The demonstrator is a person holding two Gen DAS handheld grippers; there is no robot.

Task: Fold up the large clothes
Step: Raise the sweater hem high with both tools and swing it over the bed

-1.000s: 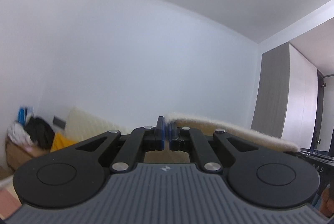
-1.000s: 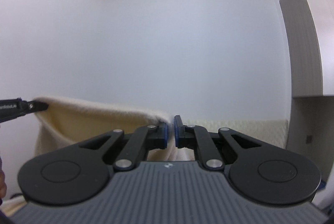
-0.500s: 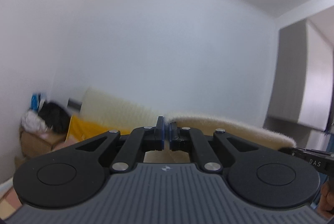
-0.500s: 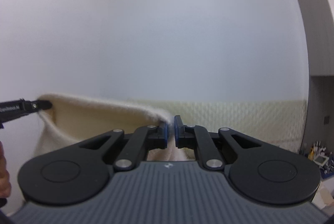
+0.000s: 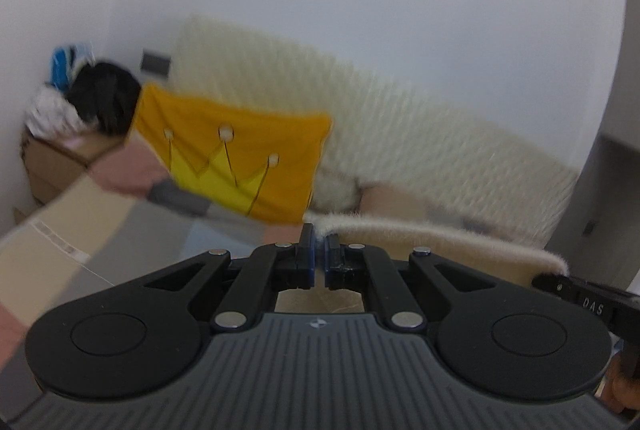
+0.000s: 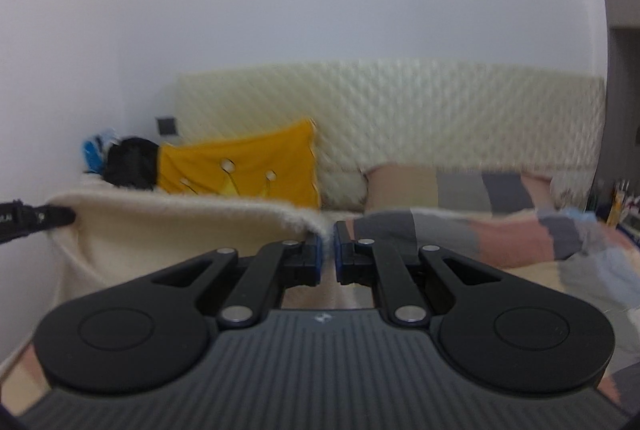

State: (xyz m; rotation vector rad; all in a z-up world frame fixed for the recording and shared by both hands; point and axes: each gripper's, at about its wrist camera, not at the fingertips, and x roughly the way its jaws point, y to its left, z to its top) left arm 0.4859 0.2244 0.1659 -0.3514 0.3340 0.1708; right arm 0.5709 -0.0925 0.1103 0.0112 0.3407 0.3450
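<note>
Each gripper, left gripper (image 5: 319, 244) and right gripper (image 6: 328, 242), has its fingers clamped on a corner of the cream fleece garment (image 6: 180, 230), stretching its top edge taut above the bed (image 6: 520, 230), probably to lay it flat.

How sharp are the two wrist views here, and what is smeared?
Left wrist view: the tongs are sharp, the yellow cushion and quilted backrest are streaked by motion blur, the walls bow from the fisheye. Right wrist view: the tongs are crisp, the cream garment soft-edged, the patchwork cover smeared; lighting is even, without glare.
</note>
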